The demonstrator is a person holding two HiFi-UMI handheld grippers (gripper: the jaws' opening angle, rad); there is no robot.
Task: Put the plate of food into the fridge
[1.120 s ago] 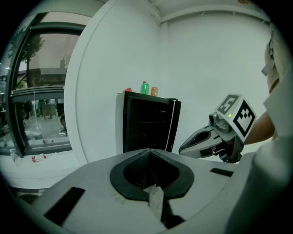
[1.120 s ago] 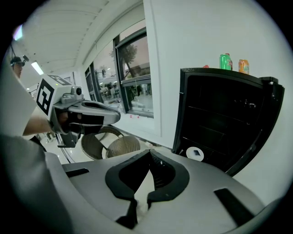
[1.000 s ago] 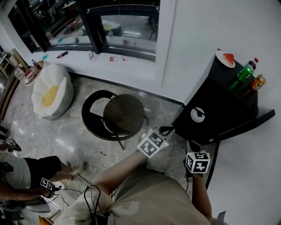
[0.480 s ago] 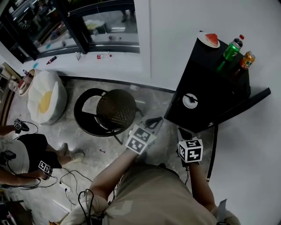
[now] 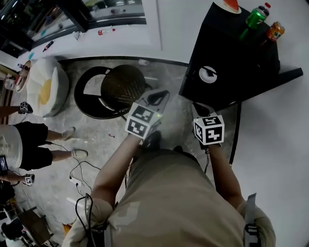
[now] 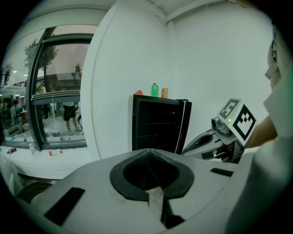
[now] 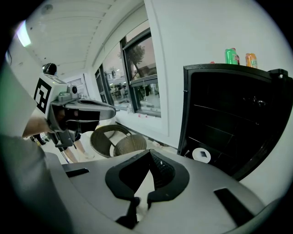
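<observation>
One black fridge fills the upper right of the head view, and its door stands swung open on the right. On the marble floor to its left is a round wicker chair, with a white and yellow beanbag beyond it. Both claws are held in front of the fridge, touching nothing. The left gripper has its jaws pressed together with nothing between them, and the right gripper is likewise closed and empty. The plate of food, bearing a red slice, sits at the left end of the fridge's top, cut by the picture's edge. Further along that top stand a green bottle and an orange bottle.
</observation>
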